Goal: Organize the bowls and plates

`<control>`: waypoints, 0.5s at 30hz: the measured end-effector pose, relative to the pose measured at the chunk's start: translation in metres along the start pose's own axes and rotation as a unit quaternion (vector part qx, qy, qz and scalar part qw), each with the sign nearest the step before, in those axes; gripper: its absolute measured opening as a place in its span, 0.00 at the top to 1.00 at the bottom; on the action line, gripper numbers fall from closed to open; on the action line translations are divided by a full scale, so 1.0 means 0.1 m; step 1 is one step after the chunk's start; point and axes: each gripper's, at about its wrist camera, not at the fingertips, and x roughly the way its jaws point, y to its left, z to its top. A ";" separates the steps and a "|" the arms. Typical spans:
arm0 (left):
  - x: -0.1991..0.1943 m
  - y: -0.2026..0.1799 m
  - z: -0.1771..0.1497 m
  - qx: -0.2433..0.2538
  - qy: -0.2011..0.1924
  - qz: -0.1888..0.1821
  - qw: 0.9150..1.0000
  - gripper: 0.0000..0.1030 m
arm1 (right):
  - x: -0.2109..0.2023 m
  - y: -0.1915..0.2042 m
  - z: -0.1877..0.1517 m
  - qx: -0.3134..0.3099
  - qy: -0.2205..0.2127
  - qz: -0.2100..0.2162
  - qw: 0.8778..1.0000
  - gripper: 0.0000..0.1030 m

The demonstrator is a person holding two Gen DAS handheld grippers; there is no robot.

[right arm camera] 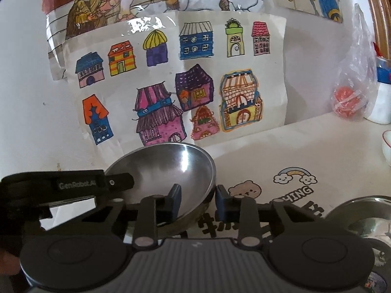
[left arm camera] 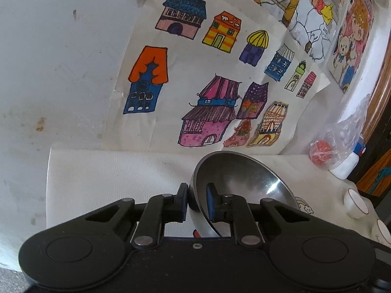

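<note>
Steel bowl (left arm camera: 240, 185) tilted above tabletop (right arm camera: 281, 151), rim pinched by left gripper (left arm camera: 197, 201); right gripper (right arm camera: 198, 201) straddling opposite rim, apparently not clamped. Risk: slick rim slipping, bowl dropping.

The steel bowl's (left arm camera: 234, 183) lower wall was hidden behind the left gripper (left arm camera: 198, 201) body. In the right wrist view, a second steel dish (right arm camera: 361, 217) was cut off at the right edge, as was a white cup (right arm camera: 386, 144). Lettering on the mat (right arm camera: 281, 161) lay partly behind the right gripper (right arm camera: 198, 201).
</note>
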 end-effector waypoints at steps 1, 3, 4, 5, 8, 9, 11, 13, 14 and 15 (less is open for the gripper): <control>-0.02 -0.01 0.00 0.001 -0.001 0.001 1.000 0.84 | -0.01 0.00 0.00 0.002 0.002 -0.001 1.000 0.70; -0.07 -0.03 -0.01 0.005 -0.003 0.004 1.000 0.84 | -0.05 0.01 0.00 0.007 0.002 -0.001 1.000 0.70; -0.10 -0.05 -0.02 0.006 -0.003 0.005 1.000 0.84 | -0.08 0.01 0.00 0.007 0.001 -0.002 1.000 0.70; -0.13 -0.07 -0.02 0.007 -0.004 0.006 1.000 0.84 | -0.12 0.03 -0.01 0.007 -0.001 -0.003 1.000 0.70; -0.26 -0.11 -0.04 0.009 -0.007 0.001 1.000 0.84 | -0.26 0.04 -0.01 0.005 -0.009 -0.006 1.000 0.70; -0.32 -0.14 -0.05 0.010 -0.008 -0.001 1.000 0.84 | -0.33 0.04 -0.01 0.005 -0.011 -0.005 1.000 0.70; -0.44 -0.19 -0.07 0.015 -0.009 -0.004 1.000 0.84 | -0.46 0.03 -0.01 0.007 -0.012 -0.001 1.000 0.70; -0.56 -0.24 -0.09 0.019 -0.008 -0.007 1.000 0.84 | -0.61 0.01 -0.03 0.007 -0.011 0.006 1.000 0.70; -0.63 -0.27 -0.11 0.019 -0.004 -0.009 1.000 0.84 | -0.69 0.00 -0.04 0.007 -0.010 0.009 1.000 0.70; -0.68 -0.29 -0.13 0.018 -0.002 -0.010 1.000 0.84 | -0.77 -0.01 -0.05 0.007 -0.010 0.011 1.000 0.70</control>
